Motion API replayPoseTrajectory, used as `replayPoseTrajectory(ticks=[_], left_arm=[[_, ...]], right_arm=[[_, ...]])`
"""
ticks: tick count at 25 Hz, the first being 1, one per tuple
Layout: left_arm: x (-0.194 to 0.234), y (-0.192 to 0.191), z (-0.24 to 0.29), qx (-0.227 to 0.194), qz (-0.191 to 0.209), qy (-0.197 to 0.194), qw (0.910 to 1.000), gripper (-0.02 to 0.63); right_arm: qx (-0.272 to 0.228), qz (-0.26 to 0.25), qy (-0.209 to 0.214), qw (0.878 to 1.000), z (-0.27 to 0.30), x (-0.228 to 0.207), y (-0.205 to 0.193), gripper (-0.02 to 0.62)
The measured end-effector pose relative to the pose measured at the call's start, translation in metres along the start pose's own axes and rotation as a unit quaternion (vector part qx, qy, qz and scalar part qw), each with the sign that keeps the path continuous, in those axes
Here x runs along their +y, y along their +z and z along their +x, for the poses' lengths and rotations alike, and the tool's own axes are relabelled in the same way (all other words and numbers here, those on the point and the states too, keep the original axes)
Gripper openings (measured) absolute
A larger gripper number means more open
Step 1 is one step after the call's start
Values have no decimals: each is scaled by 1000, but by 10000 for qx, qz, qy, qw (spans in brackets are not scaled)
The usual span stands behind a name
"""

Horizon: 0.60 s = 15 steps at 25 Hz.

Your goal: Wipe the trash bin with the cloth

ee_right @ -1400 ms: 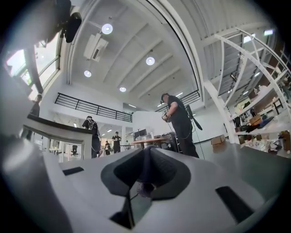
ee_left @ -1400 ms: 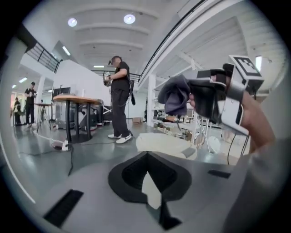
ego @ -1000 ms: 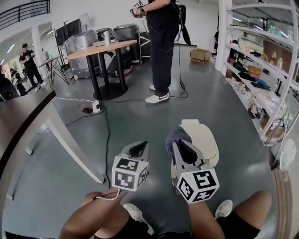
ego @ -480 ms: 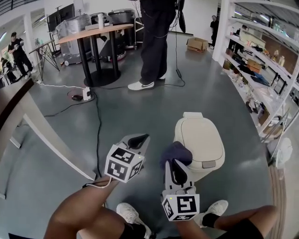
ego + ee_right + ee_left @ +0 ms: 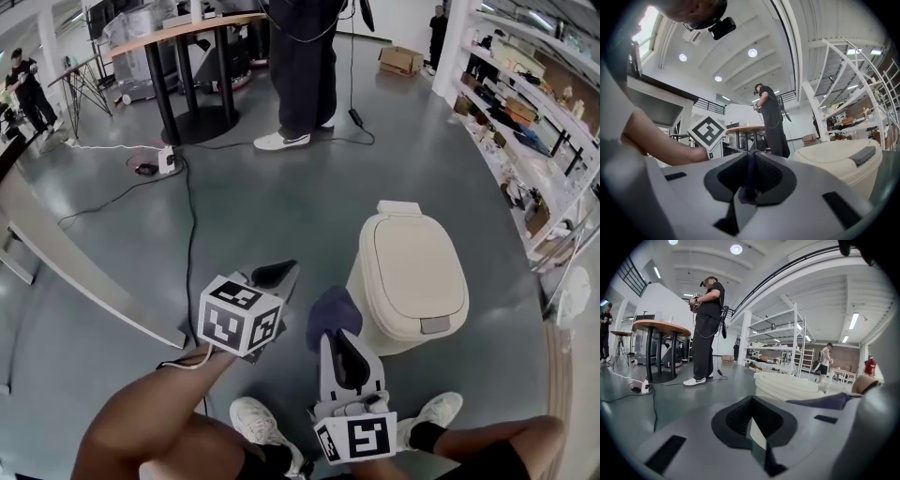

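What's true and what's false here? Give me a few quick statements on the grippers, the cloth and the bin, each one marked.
1. The right gripper holds the purple cloth. True.
2. The left gripper grips the cloth too. False: its jaws are together with nothing between them.
3. The trash bin has its lid raised. False: the lid is down.
4. The cloth lies on top of the lid. False: it is beside the bin, off the lid.
5. A person stands near a round table beyond the bin. True.
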<state>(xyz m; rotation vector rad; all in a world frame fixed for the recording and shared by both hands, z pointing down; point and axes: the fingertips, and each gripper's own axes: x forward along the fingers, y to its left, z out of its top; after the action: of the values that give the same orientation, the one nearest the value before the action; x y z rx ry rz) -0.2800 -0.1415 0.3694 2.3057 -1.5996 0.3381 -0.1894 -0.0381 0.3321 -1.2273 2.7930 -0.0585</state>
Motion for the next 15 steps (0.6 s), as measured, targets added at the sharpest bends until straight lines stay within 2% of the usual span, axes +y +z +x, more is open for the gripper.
replayPoseTrajectory(ticks=[9, 15], left_arm=[[-32, -18, 22, 282, 460, -334, 9980, -3], [-40, -25, 31, 441, 597, -416, 9964, -3]], right_arm=[[439, 102, -884, 9951, -8, -58, -63, 51], [486, 150, -1349, 9896, -13, -85, -74, 51]])
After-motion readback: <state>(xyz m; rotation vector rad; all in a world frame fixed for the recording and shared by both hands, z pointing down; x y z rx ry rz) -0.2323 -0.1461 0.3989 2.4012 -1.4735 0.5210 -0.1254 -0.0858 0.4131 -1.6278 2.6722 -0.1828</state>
